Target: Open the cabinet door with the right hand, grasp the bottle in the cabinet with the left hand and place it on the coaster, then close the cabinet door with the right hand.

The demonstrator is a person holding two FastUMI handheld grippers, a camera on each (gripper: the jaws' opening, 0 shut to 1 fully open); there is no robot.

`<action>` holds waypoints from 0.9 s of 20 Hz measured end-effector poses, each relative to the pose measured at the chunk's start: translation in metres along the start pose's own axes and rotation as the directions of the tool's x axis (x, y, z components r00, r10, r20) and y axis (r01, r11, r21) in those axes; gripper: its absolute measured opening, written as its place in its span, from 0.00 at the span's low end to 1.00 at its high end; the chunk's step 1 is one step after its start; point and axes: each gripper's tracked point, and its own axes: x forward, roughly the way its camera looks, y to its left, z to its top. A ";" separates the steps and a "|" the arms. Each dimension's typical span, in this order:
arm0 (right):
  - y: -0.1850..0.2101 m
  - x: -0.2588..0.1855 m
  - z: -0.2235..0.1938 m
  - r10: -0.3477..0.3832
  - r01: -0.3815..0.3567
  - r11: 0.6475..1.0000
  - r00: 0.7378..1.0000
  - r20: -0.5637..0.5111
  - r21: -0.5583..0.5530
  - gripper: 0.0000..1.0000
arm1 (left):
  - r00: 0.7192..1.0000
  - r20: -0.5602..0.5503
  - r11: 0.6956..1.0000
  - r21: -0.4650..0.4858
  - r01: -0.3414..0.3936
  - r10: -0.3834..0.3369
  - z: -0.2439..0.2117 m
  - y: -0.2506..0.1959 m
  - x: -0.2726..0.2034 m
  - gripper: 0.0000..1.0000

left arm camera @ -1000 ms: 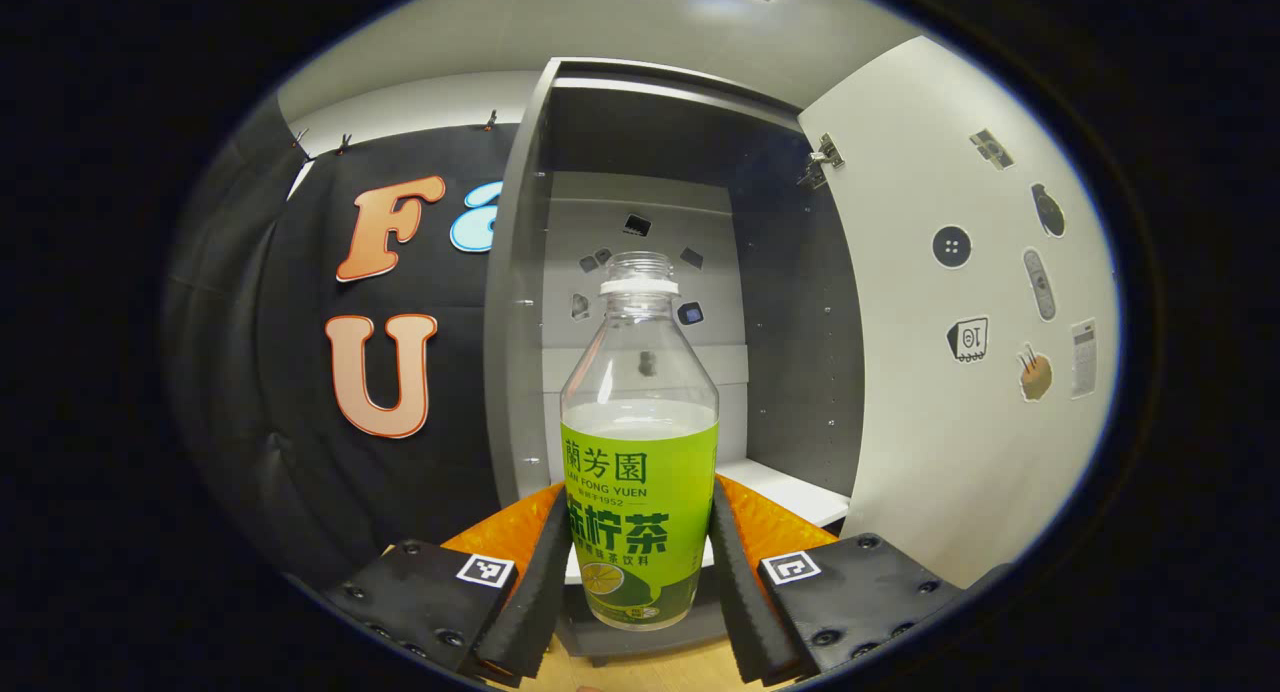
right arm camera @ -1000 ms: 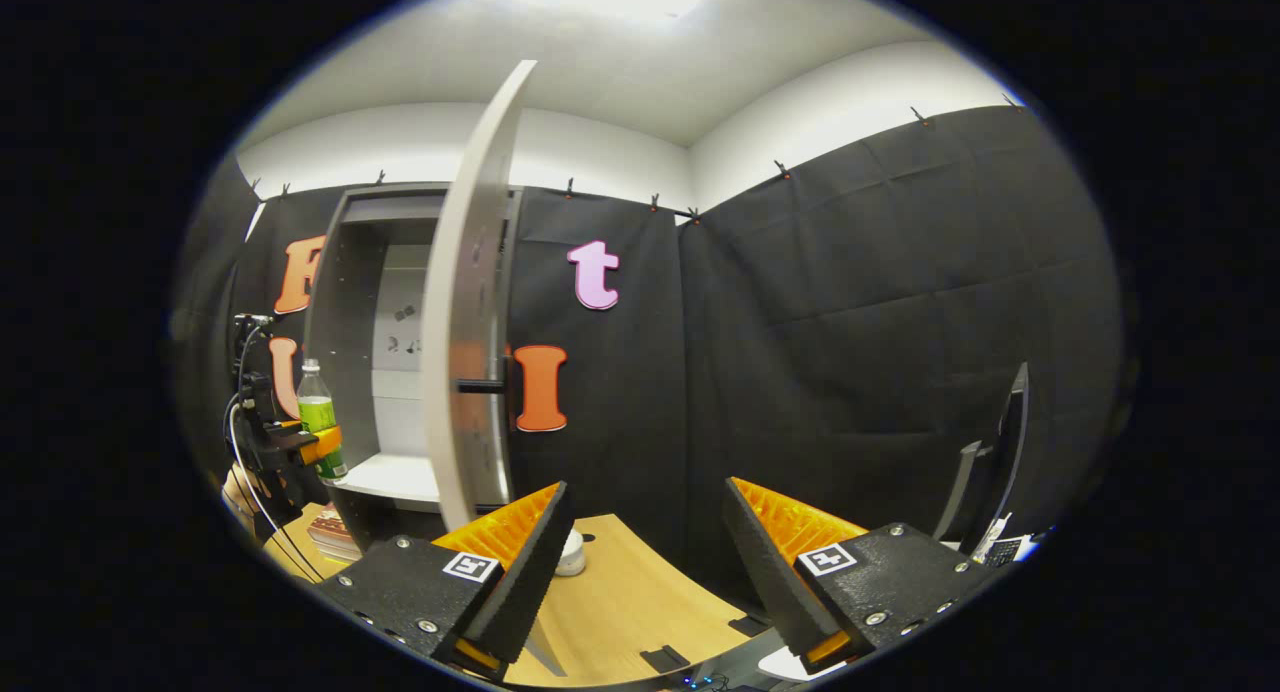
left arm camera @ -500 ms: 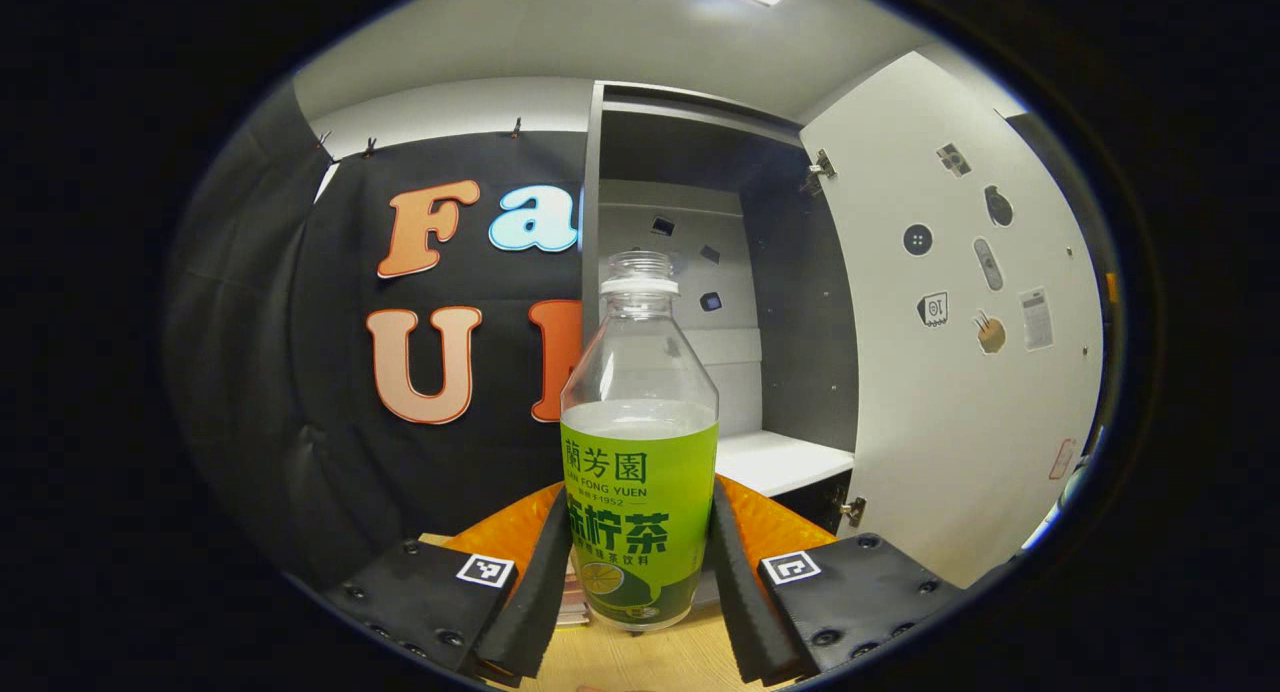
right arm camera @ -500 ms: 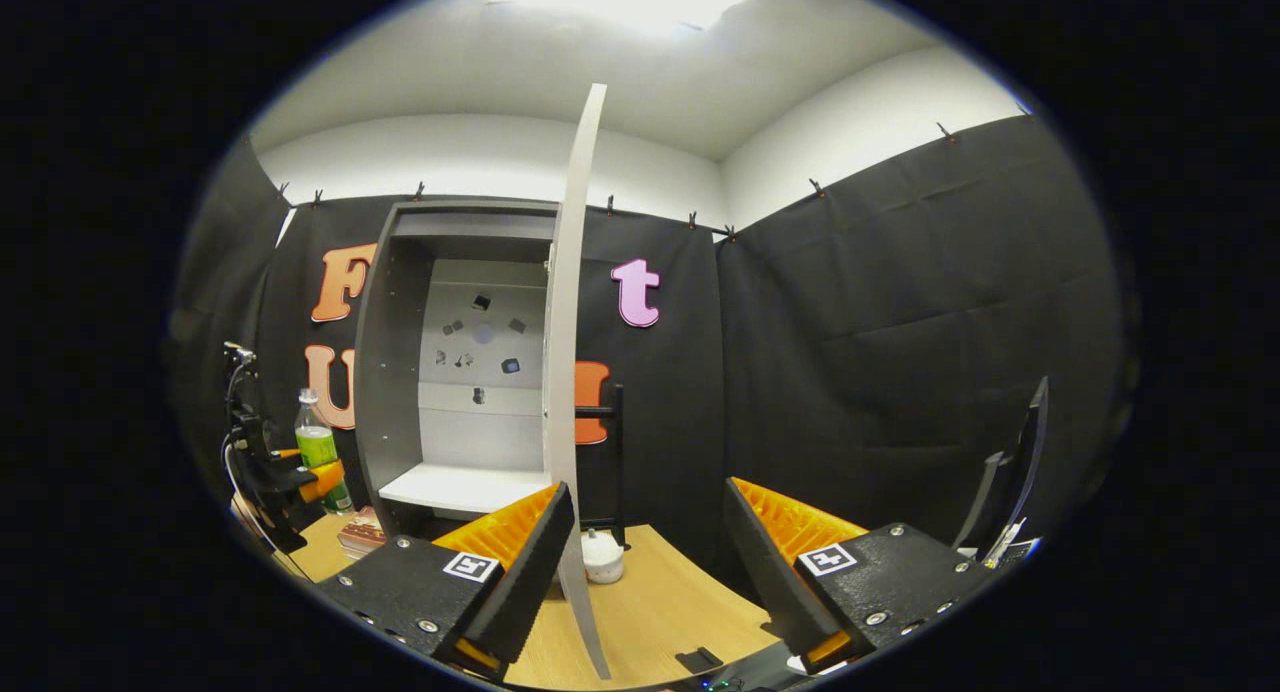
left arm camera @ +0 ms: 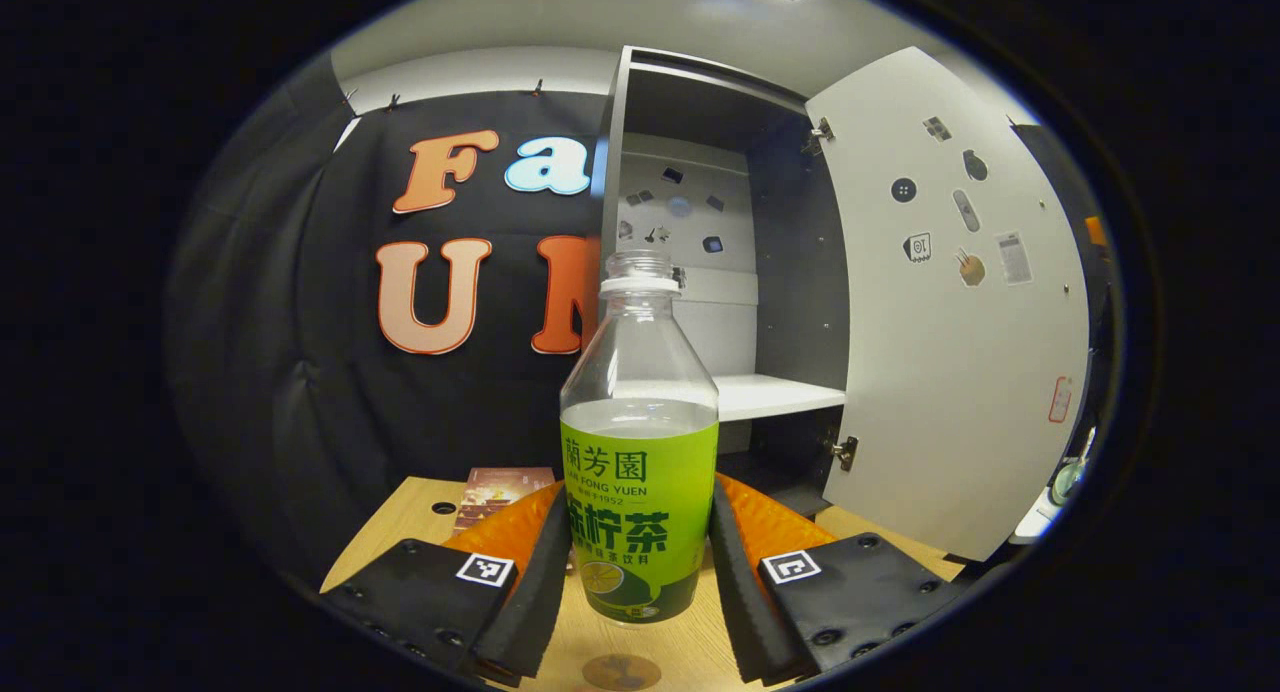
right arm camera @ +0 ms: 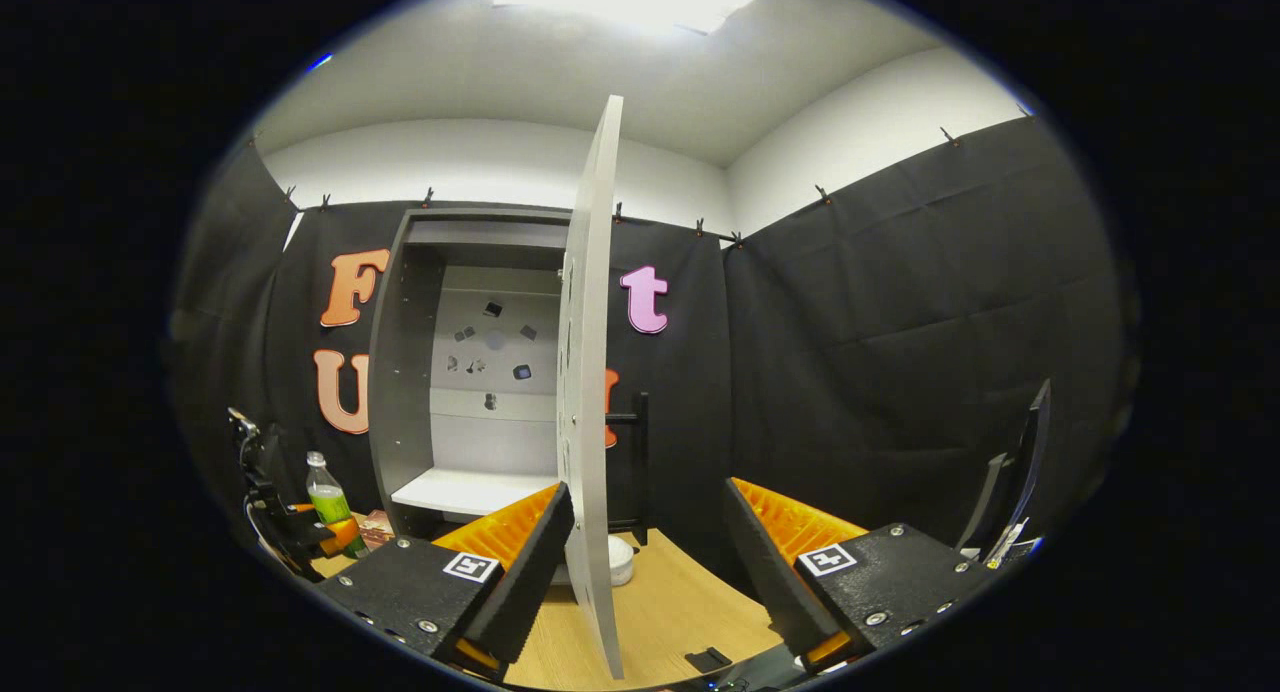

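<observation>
We are carrying the bottle (left arm camera: 640,452) away from the cabinet (left arm camera: 790,272): a second ago it was framed against the open compartment, level with the white shelf (left arm camera: 775,394), and now it is hanging lower and further out, over the wooden table (left arm camera: 420,517), with the shelf sitting up at about 2 o'clock of it. The left gripper (left arm camera: 632,572) is keeping both padded fingers pressed on the green label, one on each side, and the bottle is riding upright with liquid up to the label's top edge. A round coaster (left arm camera: 620,671) is coming into the left gripper view at 6 o'clock, just under the bottle's base, which we judge means the descent is nearly lined up and only the set-down and release are left of this step. A small booklet (left arm camera: 497,487) is lying at 10 o'clock of the gripper. In the right gripper view the right gripper (right arm camera: 640,562) is waiting with its jaws wide and empty, having drawn back, so the open cabinet door (right arm camera: 590,392) now stands edge-on at 12 o'clock with its black handle (right arm camera: 636,442) just beyond, ready for the closing push.
</observation>
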 end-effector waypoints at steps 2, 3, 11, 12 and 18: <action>0.002 -0.002 -0.002 0.004 -0.004 1.000 1.000 -0.001 -0.007 0.93 | 1.000 -0.005 1.000 0.004 0.006 -0.006 -0.020 -0.001 -0.005 0.76; 0.003 -0.003 -0.004 0.006 -0.006 1.000 1.000 -0.002 -0.011 0.93 | 1.000 -0.009 1.000 0.007 0.011 -0.011 -0.029 -0.002 -0.007 0.77; 0.007 -0.001 -0.014 0.012 -0.012 1.000 1.000 -0.024 -0.018 0.93 | 0.996 -0.072 0.998 0.017 0.054 -0.053 -0.108 -0.002 -0.027 0.76; 0.007 -0.001 -0.014 0.010 -0.011 1.000 1.000 -0.026 -0.016 0.93 | 0.995 -0.078 0.998 0.009 0.064 -0.063 -0.117 -0.002 -0.028 0.76; 0.007 -0.003 -0.015 0.007 -0.007 1.000 1.000 -0.029 -0.023 0.93 | 0.991 -0.122 0.999 0.004 0.051 -0.051 -0.172 0.011 -0.032 0.76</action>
